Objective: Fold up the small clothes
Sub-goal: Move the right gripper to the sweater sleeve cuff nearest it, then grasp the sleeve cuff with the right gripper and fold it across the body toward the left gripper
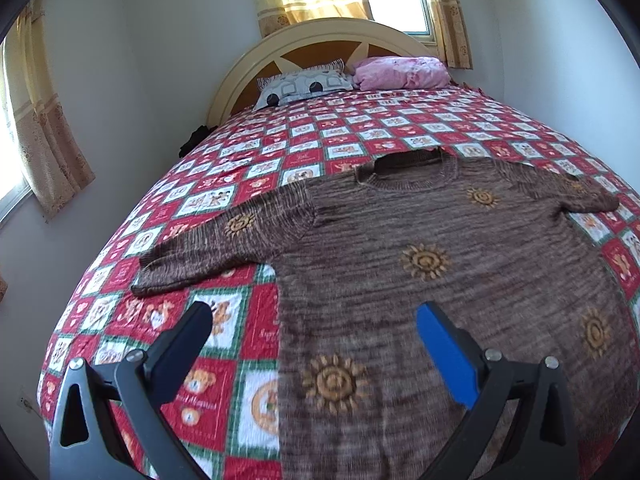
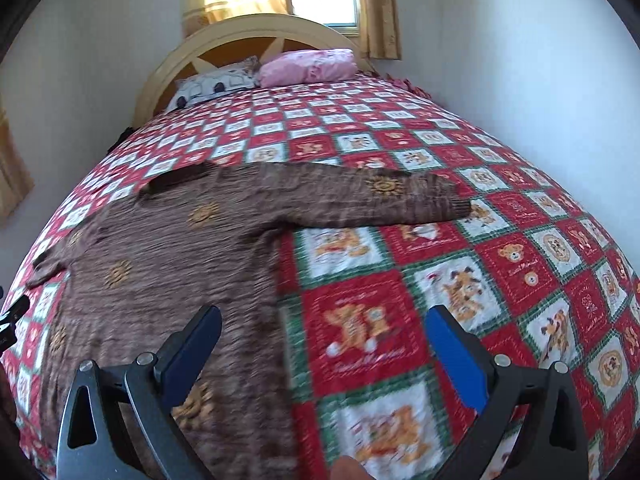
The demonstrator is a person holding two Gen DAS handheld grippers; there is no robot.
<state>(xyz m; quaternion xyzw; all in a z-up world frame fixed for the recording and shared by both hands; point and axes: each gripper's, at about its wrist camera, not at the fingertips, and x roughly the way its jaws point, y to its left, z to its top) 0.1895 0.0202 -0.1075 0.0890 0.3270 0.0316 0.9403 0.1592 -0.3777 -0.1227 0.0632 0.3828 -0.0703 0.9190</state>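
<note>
A brown sweater (image 1: 420, 264) lies flat on the bed (image 1: 248, 320). The left gripper (image 1: 314, 316) and the right gripper (image 2: 324, 316) both gape wide, empty, above its side edges.

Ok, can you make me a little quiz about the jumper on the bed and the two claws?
1. True or false: the brown jumper is already folded in half.
2. What is pictured in gold on the jumper? A) suns B) fish C) cars
3. Fill in: the left claw and the right claw are both ____.

Key:
1. False. It lies spread flat on the quilt, both sleeves out.
2. A.
3. Open, and holding nothing.
</note>
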